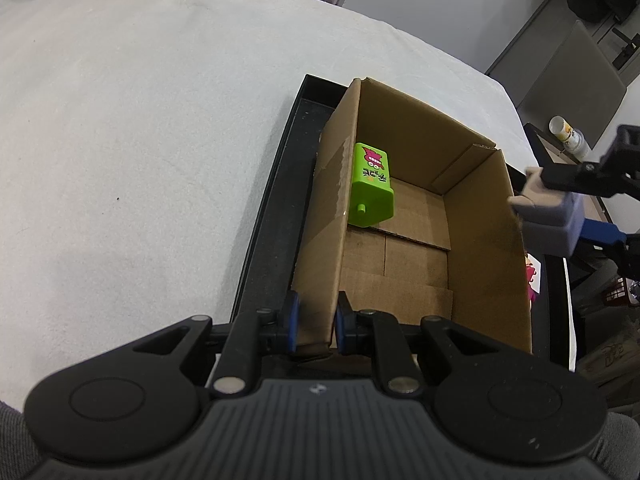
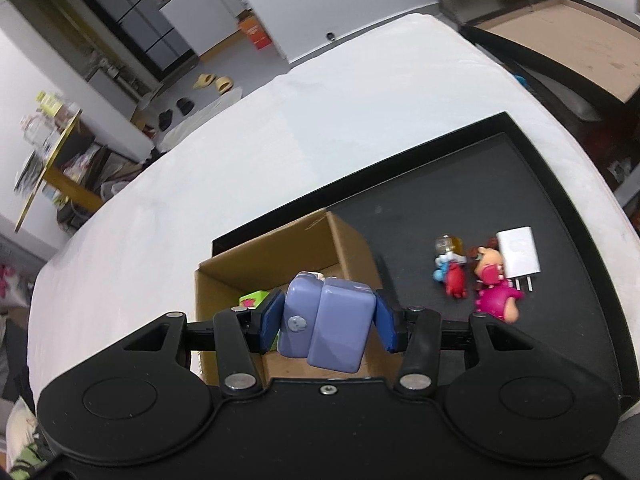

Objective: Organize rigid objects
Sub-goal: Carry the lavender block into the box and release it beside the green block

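I see both pictures bright and evenly lit, with soft light from above. The white table (image 1: pixel 140 140) glows pale and almost washes out. Inside the cardboard box (image 1: pixel 484 248) it is darker. Straight edges bend near the borders. The room far off in the right wrist view looks blurry.

The left gripper (image 1: pixel 316 322) fingers (image 1: pixel 291 320) pinch the cardboard box (image 1: pixel 400 208) wall; ahead of them inside lies a green toy (image 1: pixel 370 184).
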### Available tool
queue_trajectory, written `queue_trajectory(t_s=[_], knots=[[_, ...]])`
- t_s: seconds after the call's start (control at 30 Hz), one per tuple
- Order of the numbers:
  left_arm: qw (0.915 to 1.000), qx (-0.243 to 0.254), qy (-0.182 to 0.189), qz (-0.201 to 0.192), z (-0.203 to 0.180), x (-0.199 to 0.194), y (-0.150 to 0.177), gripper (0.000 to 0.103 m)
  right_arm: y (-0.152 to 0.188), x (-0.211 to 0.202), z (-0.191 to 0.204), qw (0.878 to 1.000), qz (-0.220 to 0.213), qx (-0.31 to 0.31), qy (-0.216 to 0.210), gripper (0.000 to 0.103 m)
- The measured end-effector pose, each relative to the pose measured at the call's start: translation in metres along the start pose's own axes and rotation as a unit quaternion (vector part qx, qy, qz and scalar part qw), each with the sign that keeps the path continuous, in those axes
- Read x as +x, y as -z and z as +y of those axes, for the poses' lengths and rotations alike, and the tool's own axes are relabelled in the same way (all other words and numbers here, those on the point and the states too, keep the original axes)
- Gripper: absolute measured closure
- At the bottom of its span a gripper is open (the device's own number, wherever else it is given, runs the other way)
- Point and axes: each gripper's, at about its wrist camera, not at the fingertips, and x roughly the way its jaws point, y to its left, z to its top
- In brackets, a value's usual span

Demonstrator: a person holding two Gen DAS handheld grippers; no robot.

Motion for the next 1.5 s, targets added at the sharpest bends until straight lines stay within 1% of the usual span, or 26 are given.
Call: queue_trajectory(t_s=[0.13, 0.33, 0.63, 0.73, 0.83, 1.07, 1.3, 1.5], knots=[[1.0000, 0.001, 0.002, -0.001, 0.000, -0.001, 0.000, 0.086, 0.004, 0.007, 0.011, 1.000, 0.011, -0.019, -0.004, 0.056], [1.0000, 0.001, 0.003, -0.001, 0.001, -0.002, 0.000, 0.086, 0.008, 0.021, 0.029, 0.998, 0.022, -0.055, 0.000, 0.056], [1.0000, 0.001, 0.005, 0.000, 0.002, -0.002, 0.000, 0.086, 0.010, 0.047, 0.046, 0.995, 0.036, -0.094, 0.022, 0.056], [1.0000, -0.001, 0.006, 0.000, 0.002, -0.001, 0.000, 0.086, 0.008, 0.051, 0.049, 0.994, 0.032, -0.098, 0.024, 0.055], [1.0000, -0.002, 0.006, 0.000, 0.002, -0.001, 0.000, 0.086, 0.007, 0.051, 0.052, 0.995, 0.017, -0.099, 0.013, 0.054], [0.9999, -0.001, 0.010, -0.003, 0.003, -0.005, 0.002, 0.085, 0.001, 0.036, 0.045, 0.996, 0.005, -0.086, 0.006, 0.054], [0.9999, -0.001, 0.010, -0.004, 0.005, -0.008, 0.002, 0.085, -0.001, 0.012, 0.023, 0.998, 0.001, -0.067, -0.004, 0.054], [1.0000, 0.000, 0.008, -0.005, 0.004, -0.008, 0.002, 0.085, -0.004, 0.000, 0.001, 0.999, -0.003, -0.053, 0.008, 0.054]])
